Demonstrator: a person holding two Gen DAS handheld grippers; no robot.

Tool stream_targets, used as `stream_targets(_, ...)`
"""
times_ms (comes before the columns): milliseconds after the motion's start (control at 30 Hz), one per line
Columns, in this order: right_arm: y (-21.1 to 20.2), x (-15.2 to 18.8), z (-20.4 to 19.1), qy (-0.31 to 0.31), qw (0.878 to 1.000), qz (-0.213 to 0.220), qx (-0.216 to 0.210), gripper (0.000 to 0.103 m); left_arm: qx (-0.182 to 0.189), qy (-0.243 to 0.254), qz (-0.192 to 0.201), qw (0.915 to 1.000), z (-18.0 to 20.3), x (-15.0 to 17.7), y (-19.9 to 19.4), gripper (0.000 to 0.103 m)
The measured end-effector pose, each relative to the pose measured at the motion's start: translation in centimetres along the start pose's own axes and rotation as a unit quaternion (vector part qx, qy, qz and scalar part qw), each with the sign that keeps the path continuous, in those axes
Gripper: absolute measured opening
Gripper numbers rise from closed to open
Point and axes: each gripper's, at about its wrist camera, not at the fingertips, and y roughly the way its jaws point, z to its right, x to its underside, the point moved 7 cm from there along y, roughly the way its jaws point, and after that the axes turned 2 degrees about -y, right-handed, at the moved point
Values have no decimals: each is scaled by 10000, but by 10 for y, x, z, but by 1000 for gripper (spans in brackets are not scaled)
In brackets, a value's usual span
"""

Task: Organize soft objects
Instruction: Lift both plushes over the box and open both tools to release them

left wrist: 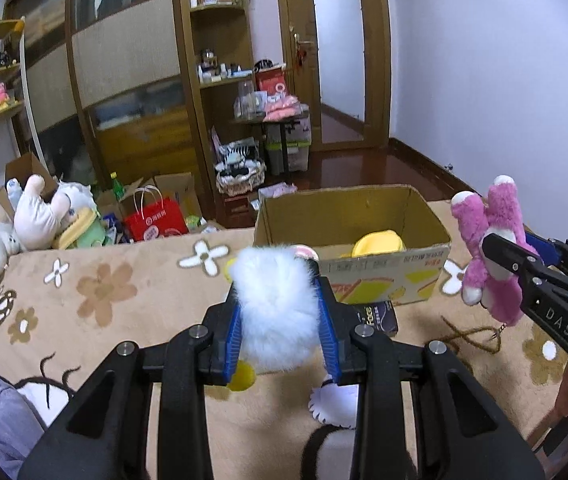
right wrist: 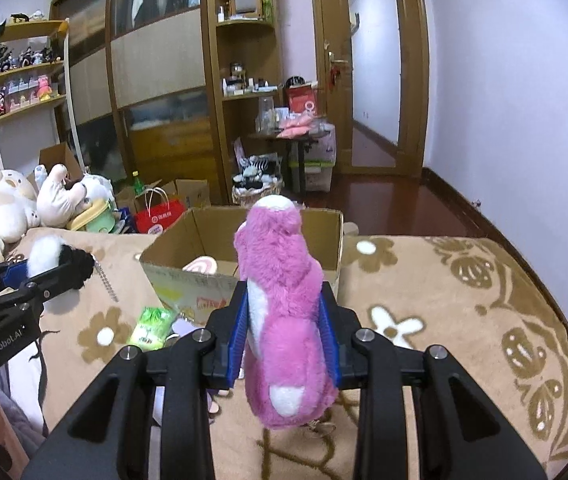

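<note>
The left gripper (left wrist: 280,312) has its blue-padded fingers (left wrist: 233,330) pressed in on a white fluffy plush toy (left wrist: 278,308), which bulges up between them and is lifted off the bed (left wrist: 124,292); yellow bits of the toy show below and beside the fur; seen from the right wrist camera, the same toy (right wrist: 46,256) sticks out of the left gripper (right wrist: 50,270) as a white and black tuft at the left edge.

The right gripper (right wrist: 286,340) is clamped on a pink plush bear (right wrist: 284,320), its blue fingers (right wrist: 240,338) squeezing the toy's sides; the bear stands upright between them, with white patches on its body; in the left wrist view the bear (left wrist: 488,240) hangs from the right gripper (left wrist: 504,256) at the right side, raised above the bedspread, and a small chain dangles under it.

An open cardboard box (left wrist: 384,268) sits on the flower-patterned bedspread ahead of both grippers; a yellow object (left wrist: 380,242) lies inside it, and a pink-and-white item (right wrist: 202,266) shows by its near wall in the right view; a green packet (right wrist: 152,326) lies on the bed just in front of the box.

More plush toys (right wrist: 8,208) are heaped at the left end of the bed; a red paper bag (left wrist: 156,220) stands on the floor beyond them.
</note>
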Motion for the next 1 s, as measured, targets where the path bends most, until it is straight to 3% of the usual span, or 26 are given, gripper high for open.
stream_targets(567, -15, -37, -7, -186, 9987, 479, -36, 34, -24, 75, 645, 9979, -2, -41, -11, 32)
stream_targets(1000, -2, -63, -3, -232, 9977, 642, -47, 34, -118, 147, 885, 9959, 2, -77, 2, 32)
